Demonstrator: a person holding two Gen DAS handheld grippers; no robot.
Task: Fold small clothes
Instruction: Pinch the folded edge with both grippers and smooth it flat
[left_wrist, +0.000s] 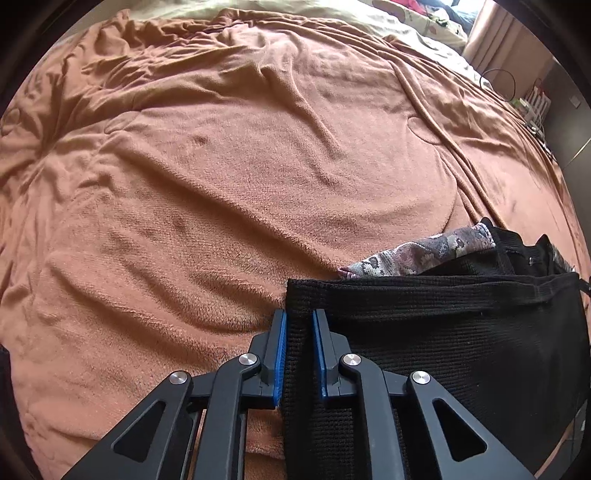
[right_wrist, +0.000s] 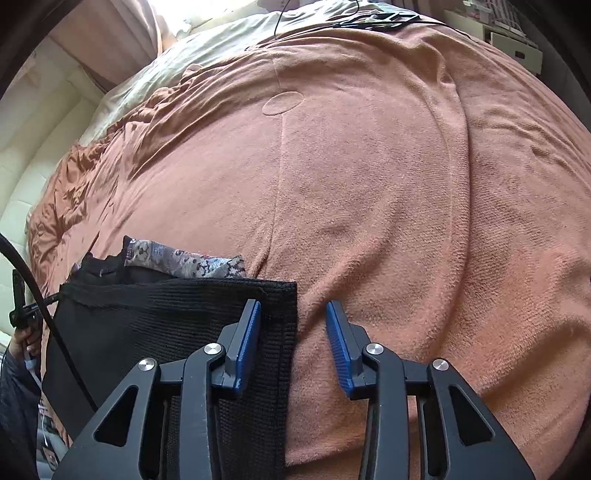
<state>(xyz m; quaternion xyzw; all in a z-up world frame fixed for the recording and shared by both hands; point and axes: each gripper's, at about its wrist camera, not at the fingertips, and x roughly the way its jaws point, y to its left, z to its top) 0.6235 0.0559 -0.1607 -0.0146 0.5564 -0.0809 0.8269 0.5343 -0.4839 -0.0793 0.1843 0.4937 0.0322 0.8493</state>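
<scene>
Black garment (left_wrist: 424, 332) on the bed (left_wrist: 221, 184): left gripper (left_wrist: 299, 354) clamped on one edge, right gripper (right_wrist: 293, 343) apart astride the other, which it must likely pinch before folding.

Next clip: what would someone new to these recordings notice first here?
The wide, rumpled orange blanket fills both views. On it, near the camera, lies a black knit garment with a patterned grey-pink cloth peeking out behind its far edge. The left gripper pinches the garment's left edge, while the right gripper is open astride its right edge.
</scene>
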